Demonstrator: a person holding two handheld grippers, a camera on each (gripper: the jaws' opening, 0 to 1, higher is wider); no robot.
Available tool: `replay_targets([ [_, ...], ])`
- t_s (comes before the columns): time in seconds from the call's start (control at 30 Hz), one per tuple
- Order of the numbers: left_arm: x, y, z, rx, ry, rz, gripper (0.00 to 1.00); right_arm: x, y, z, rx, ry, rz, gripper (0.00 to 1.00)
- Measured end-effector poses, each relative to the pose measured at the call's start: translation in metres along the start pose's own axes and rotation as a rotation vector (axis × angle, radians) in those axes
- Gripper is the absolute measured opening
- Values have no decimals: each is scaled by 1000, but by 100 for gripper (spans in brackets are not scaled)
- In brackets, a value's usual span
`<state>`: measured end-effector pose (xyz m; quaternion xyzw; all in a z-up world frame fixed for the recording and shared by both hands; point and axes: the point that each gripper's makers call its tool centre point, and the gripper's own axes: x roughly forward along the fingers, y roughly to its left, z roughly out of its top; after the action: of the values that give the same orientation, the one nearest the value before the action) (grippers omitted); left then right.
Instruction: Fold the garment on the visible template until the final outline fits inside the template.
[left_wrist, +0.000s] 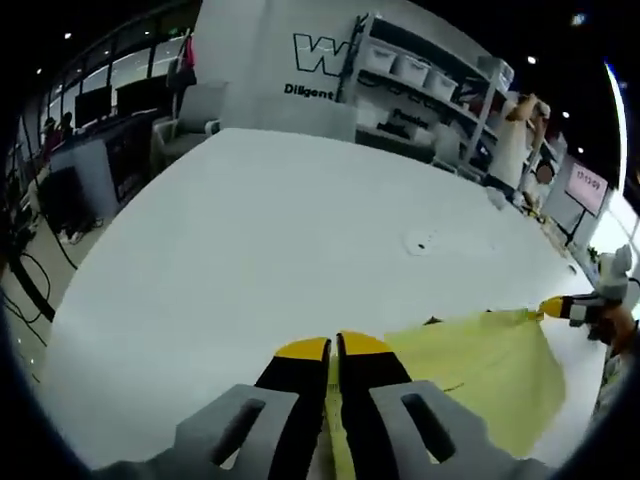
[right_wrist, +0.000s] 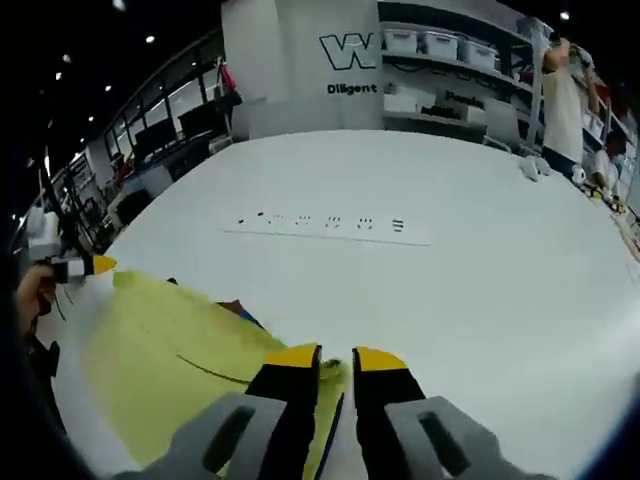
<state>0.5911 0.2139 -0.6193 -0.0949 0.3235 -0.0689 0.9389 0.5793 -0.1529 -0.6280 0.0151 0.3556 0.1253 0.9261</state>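
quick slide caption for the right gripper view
Right gripper pinching the yellow garment edge on a white table.

Yellow garment (left_wrist: 480, 375) — white table (left_wrist: 250, 260) (plain)

A yellow garment (right_wrist: 170, 360) is spread on the near left part of a big white table (right_wrist: 450, 280), and its near edge is pinched between the yellow tips of the right gripper (right_wrist: 335, 362). The far left corner of the garment is held by the left gripper (right_wrist: 100, 265), which is gripped by a hand (right_wrist: 30, 290). A row of small dark marks (right_wrist: 330, 222) is seen further away on the table, and shelves with boxes (right_wrist: 440, 45) are seen far behind it.
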Motion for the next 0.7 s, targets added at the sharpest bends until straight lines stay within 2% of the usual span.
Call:
replay_targets([
  [0.07, -7, -3, -2, 36, -13, -8, 13, -5, 4, -2, 8, -11, 13, 20],
  [0.17, -15, -5, -9, 42, -9, -25, 20, -10, 7, -8, 5, -14, 24, 28],
  [0.3, -28, -8, -24, 15, 6, -62, 30, -20, 15, -17, 9, -22, 46, 34],
  [0.4, -39, -11, -31, 14, -1, -88, 33, -27, 18, -20, 25, -38, 62, 35],
  [0.43, -43, -12, -37, 6, 23, -103, 35, -31, 20, -23, 28, -33, 63, 35],
  [0.53, -56, -14, -46, 29, 33, -117, 37, -39, 23, -32, 25, -32, 69, 35],
  [0.7, -73, -16, -59, 25, 41, -150, 35, -51, 32, -47, -1, -11, 97, 35],
])
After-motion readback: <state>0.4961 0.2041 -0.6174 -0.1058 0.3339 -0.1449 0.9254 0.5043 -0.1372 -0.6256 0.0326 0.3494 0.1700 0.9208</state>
